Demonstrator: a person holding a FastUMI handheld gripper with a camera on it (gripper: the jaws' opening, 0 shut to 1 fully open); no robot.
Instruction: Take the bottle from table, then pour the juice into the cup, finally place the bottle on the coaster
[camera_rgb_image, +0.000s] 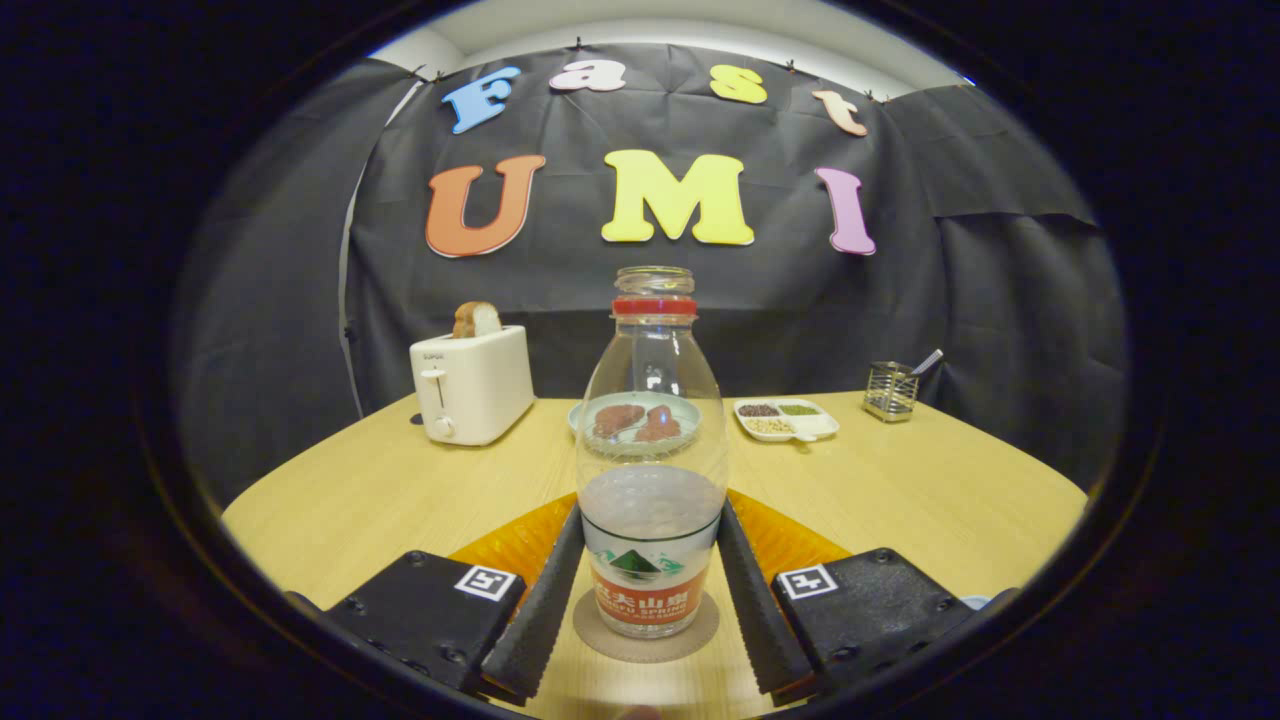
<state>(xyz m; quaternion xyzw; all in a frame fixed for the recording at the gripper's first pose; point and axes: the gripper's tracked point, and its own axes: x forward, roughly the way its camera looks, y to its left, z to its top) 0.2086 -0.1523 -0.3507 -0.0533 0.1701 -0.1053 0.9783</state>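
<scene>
A clear bottle (651, 440) with a red neck ring, no cap and an orange label stands upright on a round grey coaster (600, 630) on the wooden table. Pale liquid fills its lower part. My gripper (650, 516) holds it between the fingers: the left finger (545, 595) and the right finger (752, 590) both lie against the bottle's sides at label height, so it is shut on the bottle. A small pale rim (975, 601) peeks out beside the right finger block; I cannot tell whether it is the cup.
An orange mat (520, 545) lies under and behind the fingers. Beyond the bottle sit a plate with meat (690, 410), a white toaster (470, 385) with bread, a divided dish of beans (785, 420) and a wire holder (890, 390).
</scene>
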